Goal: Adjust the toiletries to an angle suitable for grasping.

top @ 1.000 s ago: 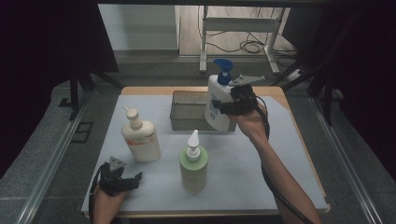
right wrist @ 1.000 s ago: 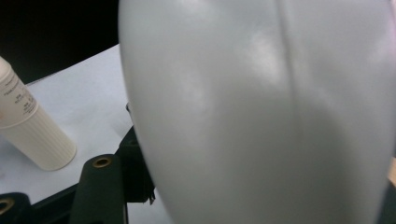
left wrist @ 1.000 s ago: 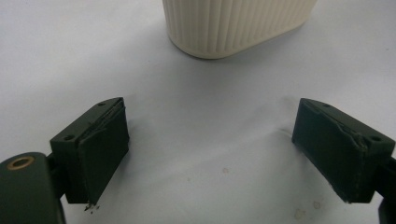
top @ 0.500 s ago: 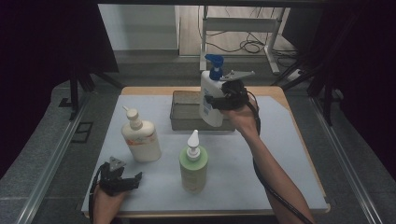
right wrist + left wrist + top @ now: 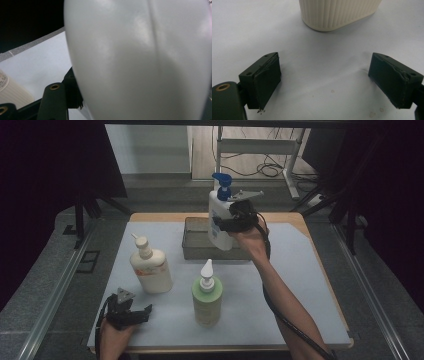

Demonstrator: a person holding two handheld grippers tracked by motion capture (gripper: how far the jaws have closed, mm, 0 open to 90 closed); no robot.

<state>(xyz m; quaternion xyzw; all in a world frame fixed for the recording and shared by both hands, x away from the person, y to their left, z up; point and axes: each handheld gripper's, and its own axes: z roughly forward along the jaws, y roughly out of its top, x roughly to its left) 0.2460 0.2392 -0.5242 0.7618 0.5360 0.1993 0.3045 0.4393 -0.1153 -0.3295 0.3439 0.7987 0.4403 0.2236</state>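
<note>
High view: my right gripper is clamped on the white bottle, held up over the bin at twelve o'clock. I judge this the carry step; next I lower it in upright. My left gripper rests at seven o'clock, jaws apart.

Two handheld black claws, each with a grey three-cornered plate on top. Left claw: blocky black jaws faced with dark, scuffed pads, small screw holes at the jaw corners, a brass-ringed bolt lower left of the pads. Right claw: black frame with brass-ringed bolts, black cable trailing along the bare forearm. No sleeves on either forearm.
</note>
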